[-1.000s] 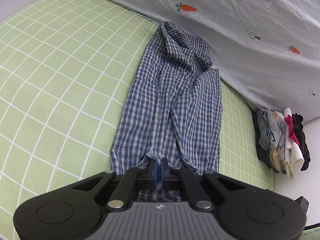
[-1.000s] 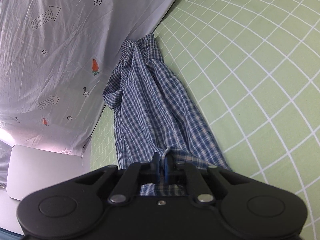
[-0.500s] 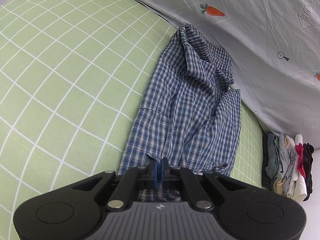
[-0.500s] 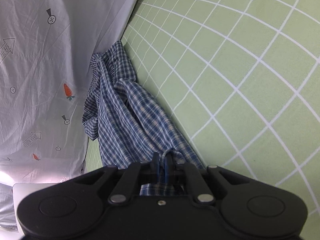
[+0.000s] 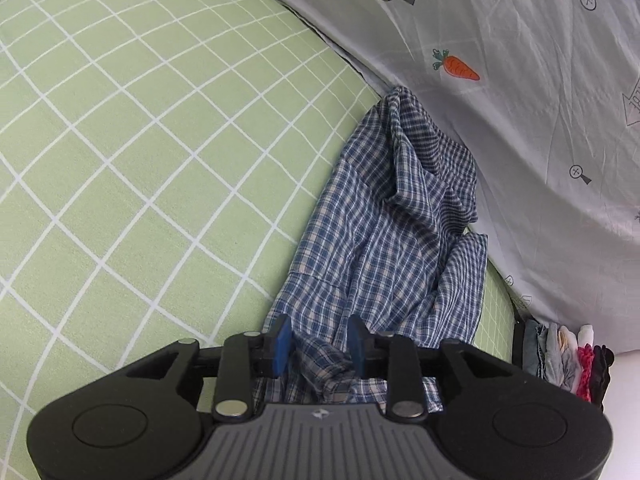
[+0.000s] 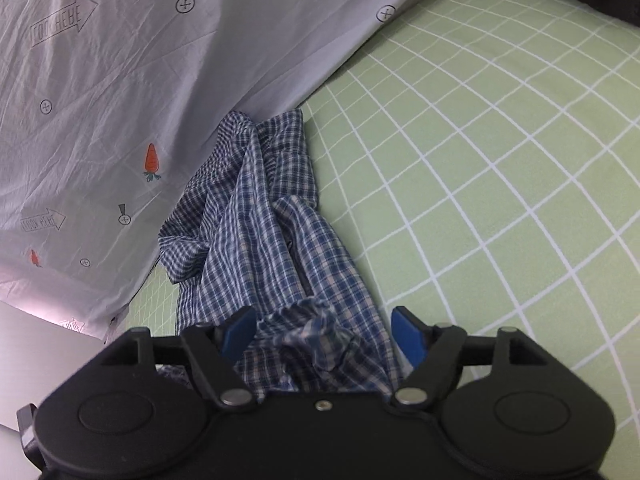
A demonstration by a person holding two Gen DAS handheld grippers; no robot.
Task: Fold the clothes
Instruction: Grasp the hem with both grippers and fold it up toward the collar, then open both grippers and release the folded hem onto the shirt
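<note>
Letting go is the news here: a second ago both grippers were pinched tight on the near hem of the plaid shirt [image 5: 384, 240], and now the jaws of both are opening. The left gripper [image 5: 320, 340] stands about half parted, its blue pads [image 5: 282, 340] clear of the cloth, though a crumpled bit of hem lies between them. The right gripper [image 6: 323, 334] is spread much wider, with a rumpled knot of fabric sitting loose between its pads [image 6: 408, 330], touching neither as far as the view shows.

That reads as a release after dragging the garment along the bed: the shirt has been laid out, not yet folded. It runs as a long narrow strip from the bottom centre of each frame up toward the middle, its far end bunched against the grey sheet [image 5: 520, 80]. Flattening and spreading it probably comes before any fold.

The shirt is thin woven cotton in a small blue-and-white check, soft, creased and heaped in ridges. The bedspread [image 5: 140, 160] beneath is smooth pale green with a white grid. The grey sheet is wrinkled and printed with carrots and arrows. A stack of folded clothes [image 5: 560, 356] stands at the lower right of the left view.
</note>
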